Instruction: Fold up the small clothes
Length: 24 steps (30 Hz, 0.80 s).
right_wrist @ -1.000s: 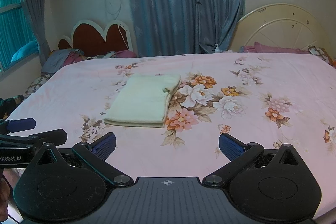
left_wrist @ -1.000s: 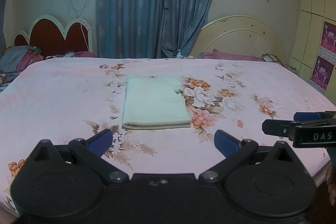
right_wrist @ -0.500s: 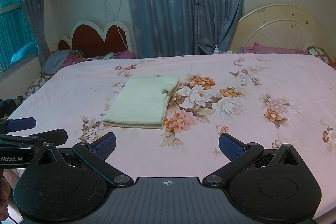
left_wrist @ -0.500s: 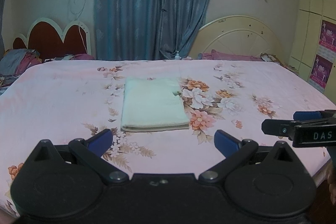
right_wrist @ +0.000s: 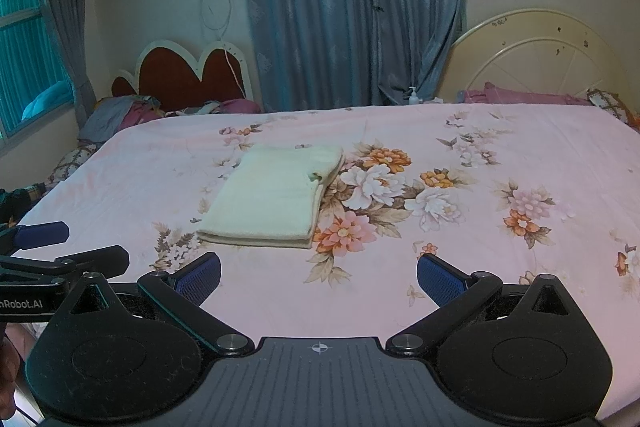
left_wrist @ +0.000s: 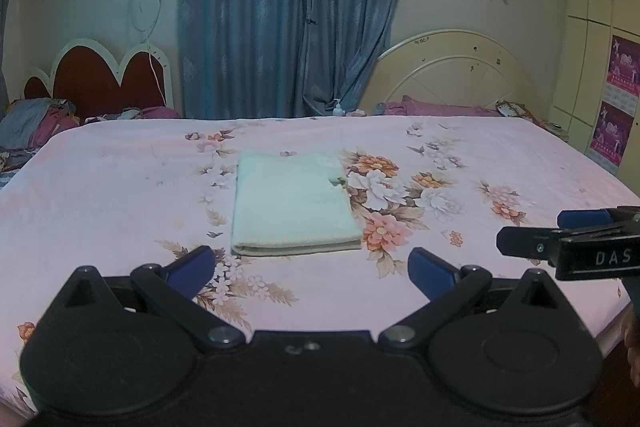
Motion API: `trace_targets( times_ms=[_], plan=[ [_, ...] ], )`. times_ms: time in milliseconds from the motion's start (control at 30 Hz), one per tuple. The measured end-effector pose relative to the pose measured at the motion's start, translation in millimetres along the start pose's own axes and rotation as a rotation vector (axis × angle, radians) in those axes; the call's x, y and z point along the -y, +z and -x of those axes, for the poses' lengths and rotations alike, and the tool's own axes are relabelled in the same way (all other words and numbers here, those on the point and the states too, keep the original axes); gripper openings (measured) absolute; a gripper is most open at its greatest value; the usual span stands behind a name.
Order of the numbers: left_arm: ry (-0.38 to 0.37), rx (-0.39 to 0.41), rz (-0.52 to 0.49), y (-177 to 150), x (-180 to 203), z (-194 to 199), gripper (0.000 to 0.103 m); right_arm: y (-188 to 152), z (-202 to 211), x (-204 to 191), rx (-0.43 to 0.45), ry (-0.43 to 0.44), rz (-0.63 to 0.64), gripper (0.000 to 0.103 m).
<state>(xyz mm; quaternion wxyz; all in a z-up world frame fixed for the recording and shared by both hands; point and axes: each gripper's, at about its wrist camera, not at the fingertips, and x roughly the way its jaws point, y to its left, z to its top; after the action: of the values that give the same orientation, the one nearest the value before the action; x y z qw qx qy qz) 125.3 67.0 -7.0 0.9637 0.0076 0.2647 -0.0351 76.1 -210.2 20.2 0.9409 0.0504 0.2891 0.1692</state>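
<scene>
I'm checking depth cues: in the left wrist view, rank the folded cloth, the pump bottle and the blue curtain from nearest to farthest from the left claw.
From the open left claw:
1. Folded cloth, on the bed just ahead.
2. Pump bottle, past the bed's far edge, slightly right.
3. Blue curtain, on the back wall behind the bottle.

Dim, soft indoor light; fisheye-bowed edges.
</scene>
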Motion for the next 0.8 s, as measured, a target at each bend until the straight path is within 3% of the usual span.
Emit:
trace_targets(
  times_ms=[800],
  plan=[
    [0.009, 0.01, -0.018, -0.1, -1.0, -2.9, 0.1, 3.7, -1.8, 1.7, 0.003, 0.009, 0.005, 0.103]
  ],
)
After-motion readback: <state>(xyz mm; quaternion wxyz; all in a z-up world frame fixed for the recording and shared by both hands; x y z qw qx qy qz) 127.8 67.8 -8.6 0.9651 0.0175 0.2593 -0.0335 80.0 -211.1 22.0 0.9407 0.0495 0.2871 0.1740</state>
